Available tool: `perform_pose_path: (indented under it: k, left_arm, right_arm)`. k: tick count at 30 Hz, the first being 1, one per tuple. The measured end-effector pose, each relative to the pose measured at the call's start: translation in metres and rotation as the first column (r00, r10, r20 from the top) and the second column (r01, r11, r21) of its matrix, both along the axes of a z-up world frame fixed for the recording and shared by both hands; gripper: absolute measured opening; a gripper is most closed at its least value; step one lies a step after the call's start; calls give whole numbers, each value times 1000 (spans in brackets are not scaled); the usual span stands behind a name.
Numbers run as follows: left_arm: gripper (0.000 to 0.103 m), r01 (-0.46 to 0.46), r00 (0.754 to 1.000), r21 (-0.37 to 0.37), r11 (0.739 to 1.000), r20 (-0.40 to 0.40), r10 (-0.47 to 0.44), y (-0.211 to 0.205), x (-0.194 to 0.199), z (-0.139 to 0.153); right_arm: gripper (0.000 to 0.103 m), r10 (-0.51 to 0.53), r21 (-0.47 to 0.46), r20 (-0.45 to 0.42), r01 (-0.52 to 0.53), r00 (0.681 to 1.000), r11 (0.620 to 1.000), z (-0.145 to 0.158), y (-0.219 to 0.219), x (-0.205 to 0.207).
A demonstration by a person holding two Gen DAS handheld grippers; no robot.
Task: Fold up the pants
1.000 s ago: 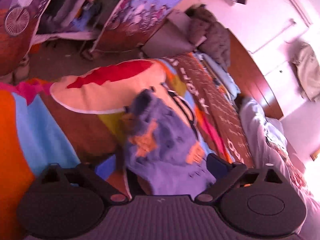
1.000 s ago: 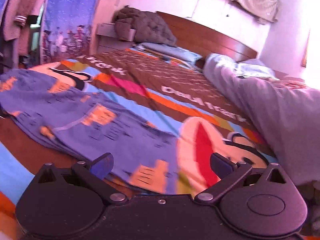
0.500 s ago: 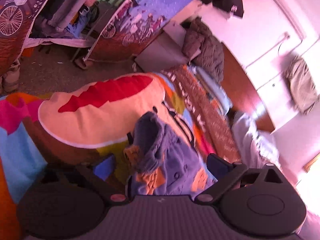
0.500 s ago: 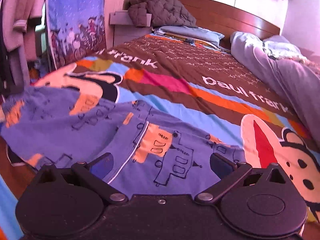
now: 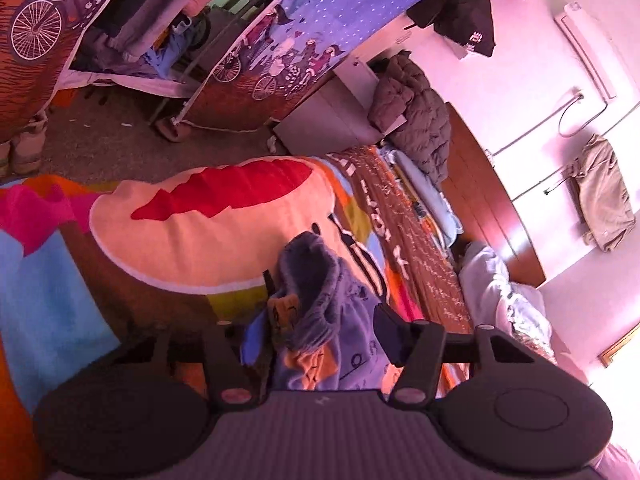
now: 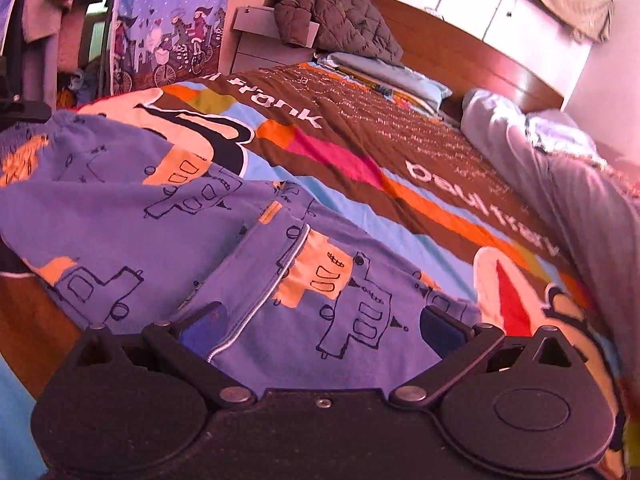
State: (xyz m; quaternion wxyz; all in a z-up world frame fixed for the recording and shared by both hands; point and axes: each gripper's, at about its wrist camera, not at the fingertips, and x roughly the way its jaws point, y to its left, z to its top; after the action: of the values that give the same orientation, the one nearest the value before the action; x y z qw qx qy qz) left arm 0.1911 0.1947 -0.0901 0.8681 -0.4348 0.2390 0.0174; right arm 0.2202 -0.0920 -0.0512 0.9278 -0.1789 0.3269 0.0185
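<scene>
on bedspread, pants; left tongs closing round waistband.

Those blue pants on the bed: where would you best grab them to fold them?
Probably the bunched waistband, approached from its open end: it stands up in a thick ridge off the bedspread, so fingers can close on it. The left tool is closing around it.

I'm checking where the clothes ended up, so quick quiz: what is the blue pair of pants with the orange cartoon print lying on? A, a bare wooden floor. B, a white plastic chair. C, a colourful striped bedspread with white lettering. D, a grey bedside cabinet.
C: the blue printed pants lie spread across the colourful striped bedspread, whose stripes and lettering show around them.
</scene>
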Motion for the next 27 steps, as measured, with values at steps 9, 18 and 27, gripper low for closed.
perform_pose_path:
  k: [9,18,27]
  left_arm:
    - [59,13,999,13,1000,-35,-12,-2,5,-2]
    - [20,3,998,-4,1000,-62,-3,1,6,-3]
    - [14,63,998,178,982,-28,-59,-24,8,32]
  right_arm:
    - [102,-3,73,-37,6,999,997,1,-11,6]
    - [102,0,58,-29,2,1000,998,1,-9,5]
    - [102,50,11,77,-51,996,999,8,0,-12]
